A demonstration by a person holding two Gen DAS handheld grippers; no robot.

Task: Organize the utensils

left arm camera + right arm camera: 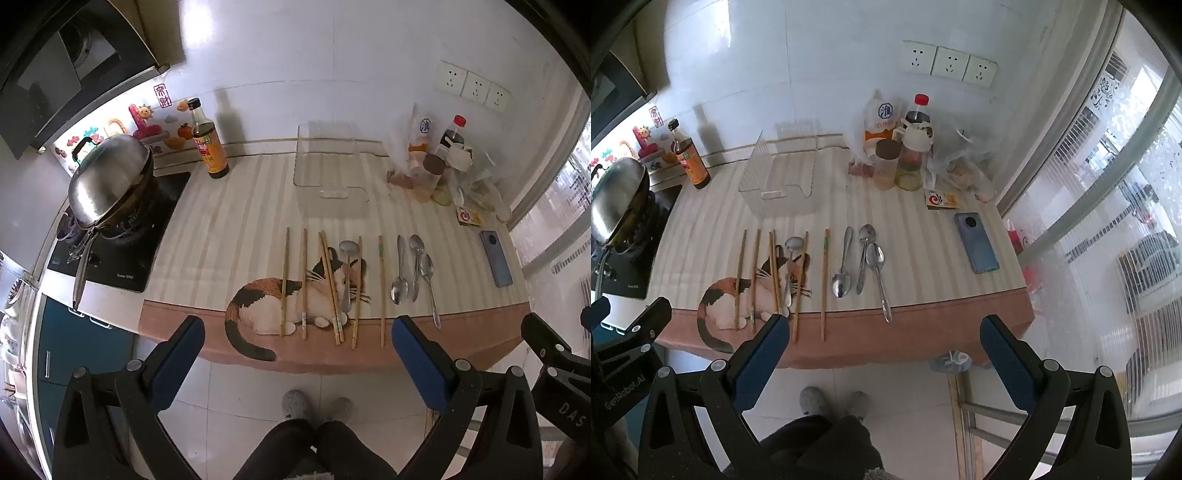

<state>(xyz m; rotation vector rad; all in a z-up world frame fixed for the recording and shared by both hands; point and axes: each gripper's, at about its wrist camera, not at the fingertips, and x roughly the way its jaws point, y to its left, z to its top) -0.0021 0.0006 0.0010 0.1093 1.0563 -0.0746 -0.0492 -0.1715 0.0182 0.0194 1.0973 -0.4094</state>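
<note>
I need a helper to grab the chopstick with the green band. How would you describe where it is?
On the striped tablecloth with the cat print, utensils lie in a row near the front edge. The green-banded chopstick lies alone between the cat's face and the spoons; its green mark near the far end sets it apart.

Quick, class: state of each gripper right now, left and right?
Left gripper: open wide, holding nothing, short of the table's near edge.
Right gripper: open wide, holding nothing, also short of that edge.

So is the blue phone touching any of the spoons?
Apart. The right wrist view shows the blue phone lying well to the right of the nearest spoon, with bare striped tablecloth between them.
</note>
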